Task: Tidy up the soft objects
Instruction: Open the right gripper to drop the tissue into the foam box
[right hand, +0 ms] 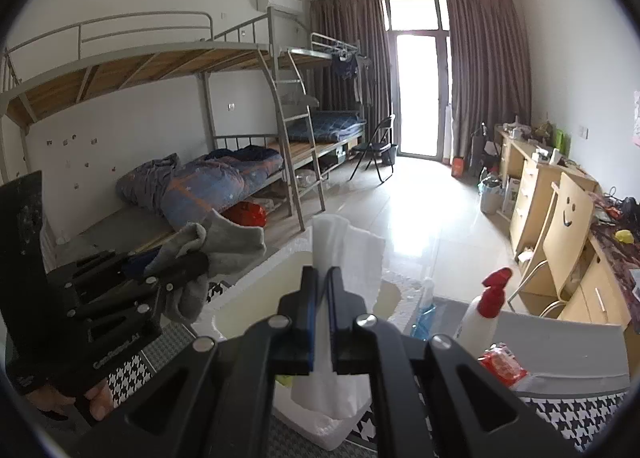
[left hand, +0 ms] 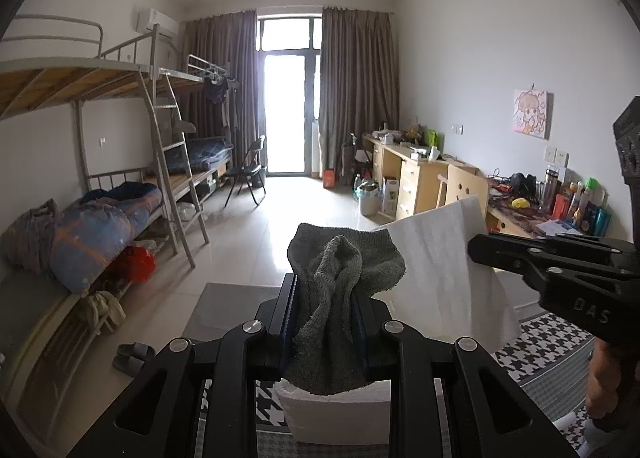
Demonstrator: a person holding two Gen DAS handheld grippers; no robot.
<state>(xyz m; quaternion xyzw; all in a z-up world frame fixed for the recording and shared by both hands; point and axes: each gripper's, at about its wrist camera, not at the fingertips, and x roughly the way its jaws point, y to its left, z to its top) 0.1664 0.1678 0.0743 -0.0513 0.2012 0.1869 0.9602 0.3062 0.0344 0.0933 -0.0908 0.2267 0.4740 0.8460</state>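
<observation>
The grey sock is pinched aloft in the left gripper, a white sheet in the right gripper, above a white bin. Either could be dropped onto the houndstooth cloth if grip is loosened early.

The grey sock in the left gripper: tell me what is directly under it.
Under the grey sock, held by the left gripper, sits a white foam box on houndstooth cloth. The sock and gripper cover most of the box, so its contents cannot be seen there.
</observation>
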